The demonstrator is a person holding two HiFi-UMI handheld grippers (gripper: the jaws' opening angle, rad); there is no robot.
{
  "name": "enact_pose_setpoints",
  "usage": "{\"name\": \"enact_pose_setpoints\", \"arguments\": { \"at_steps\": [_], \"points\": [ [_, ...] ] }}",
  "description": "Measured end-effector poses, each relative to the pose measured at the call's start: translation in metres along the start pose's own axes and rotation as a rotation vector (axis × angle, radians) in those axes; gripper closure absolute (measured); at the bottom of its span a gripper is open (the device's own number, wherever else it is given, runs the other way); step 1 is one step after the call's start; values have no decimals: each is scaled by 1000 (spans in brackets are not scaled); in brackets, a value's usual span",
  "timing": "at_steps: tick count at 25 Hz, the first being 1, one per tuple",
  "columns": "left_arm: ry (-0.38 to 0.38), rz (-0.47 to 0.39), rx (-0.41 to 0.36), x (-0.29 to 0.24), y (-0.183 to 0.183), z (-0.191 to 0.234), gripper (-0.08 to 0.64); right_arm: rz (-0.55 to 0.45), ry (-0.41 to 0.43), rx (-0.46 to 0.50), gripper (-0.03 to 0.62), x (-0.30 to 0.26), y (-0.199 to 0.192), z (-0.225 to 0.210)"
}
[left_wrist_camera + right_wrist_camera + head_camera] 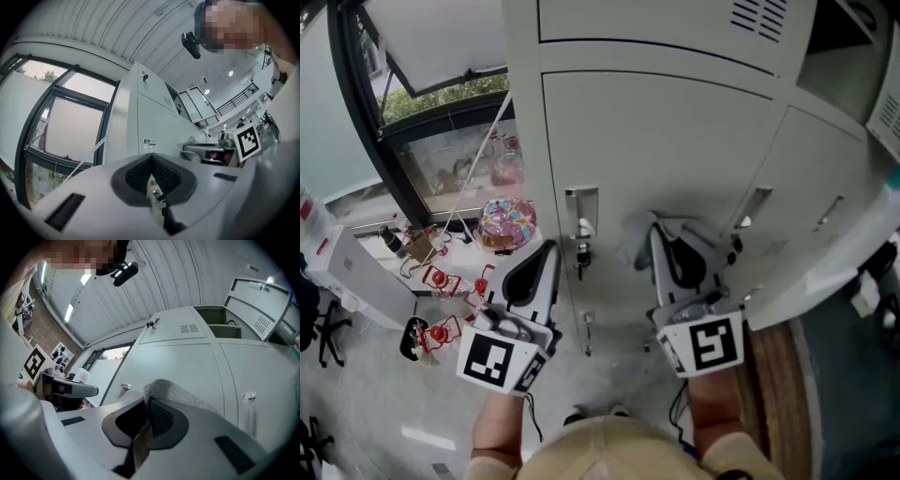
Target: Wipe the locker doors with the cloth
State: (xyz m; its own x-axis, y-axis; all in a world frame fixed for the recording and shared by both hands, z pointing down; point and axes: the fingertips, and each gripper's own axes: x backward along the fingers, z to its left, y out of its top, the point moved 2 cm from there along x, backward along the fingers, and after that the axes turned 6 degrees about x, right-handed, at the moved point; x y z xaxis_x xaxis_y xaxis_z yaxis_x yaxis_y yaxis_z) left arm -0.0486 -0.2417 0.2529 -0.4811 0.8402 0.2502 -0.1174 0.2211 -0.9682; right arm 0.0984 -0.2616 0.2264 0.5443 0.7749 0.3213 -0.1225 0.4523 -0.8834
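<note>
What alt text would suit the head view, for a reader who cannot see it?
Seen from above, the right gripper clamps a grey cloth in front of a pale grey locker door. The left gripper, jaws together and empty, is raised beside it, with a window further left.

left gripper (547, 249), right gripper (660, 236): pale grey moulded plastic shells, black slots on top. black ribbed rubber pads (137, 172) line the jaws. white cube with black square marker on left (497, 362), matching cube on right (710, 344). thin black cable (531, 419) under left. beige top (600, 455) worn.
</note>
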Motion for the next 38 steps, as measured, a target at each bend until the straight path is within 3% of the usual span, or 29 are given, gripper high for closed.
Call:
{"name": "enact_pose_setpoints", "arguments": {
  "at_steps": [8, 17, 28, 38],
  "points": [
    [82, 32, -41, 29, -5, 18, 564, 4, 125, -36, 588, -15, -13, 54],
    [90, 38, 65, 45, -18, 29, 564, 25, 193, -2, 588, -33, -35, 86],
    [42, 53, 69, 34, -25, 19, 563, 61, 174, 134, 588, -38, -51, 74],
    [-8, 50, 82, 10, -33, 8, 563, 95, 80, 153, 588, -21, -61, 34]
  ]
}}
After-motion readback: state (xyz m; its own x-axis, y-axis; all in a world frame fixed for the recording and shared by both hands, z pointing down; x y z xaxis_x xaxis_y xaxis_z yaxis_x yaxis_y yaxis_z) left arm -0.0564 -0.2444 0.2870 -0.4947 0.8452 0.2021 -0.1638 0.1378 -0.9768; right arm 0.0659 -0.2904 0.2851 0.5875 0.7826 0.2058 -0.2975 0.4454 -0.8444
